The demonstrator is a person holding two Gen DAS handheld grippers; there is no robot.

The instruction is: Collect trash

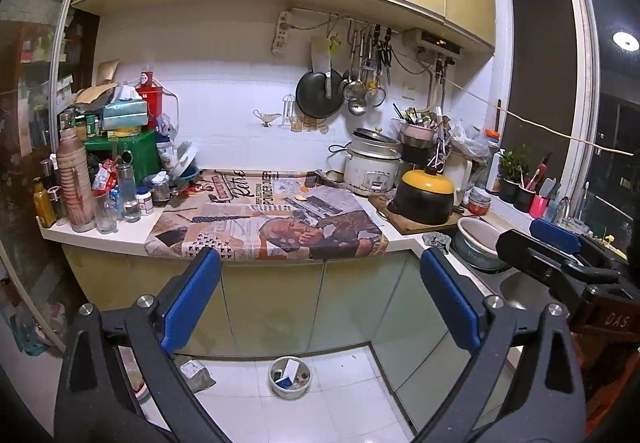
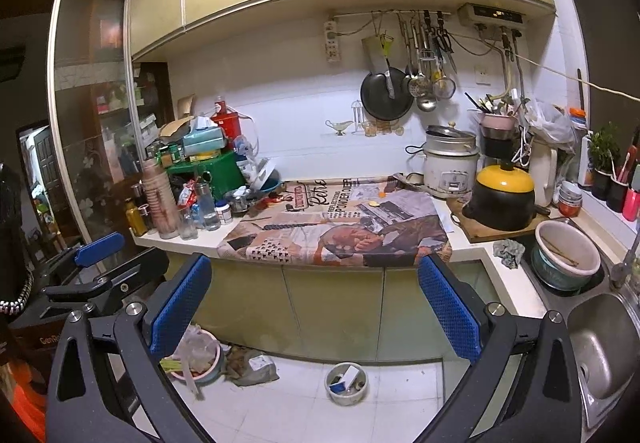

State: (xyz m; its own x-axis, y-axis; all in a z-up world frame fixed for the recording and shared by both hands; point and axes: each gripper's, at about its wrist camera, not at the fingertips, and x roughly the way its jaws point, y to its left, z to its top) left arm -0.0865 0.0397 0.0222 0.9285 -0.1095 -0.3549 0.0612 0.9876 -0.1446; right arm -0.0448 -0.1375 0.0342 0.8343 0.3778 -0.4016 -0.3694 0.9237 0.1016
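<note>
left gripper (image 1: 320,295): jaws spread wide, nothing held, off the floor facing the counter (image 1: 120,239)
right gripper (image 2: 316,299): jaws wide apart, nothing between pads
trash bowl (image 1: 289,371): on floor tiles below and ahead of both tools, small scraps inside
patterned cloth (image 2: 340,227): straight ahead, draped over counter edge
sink (image 2: 600,347): right of right gripper

A small round trash bowl (image 1: 289,378) (image 2: 346,383) sits upright on the white floor tiles near the cabinet base, holding a white box and scraps.
</note>
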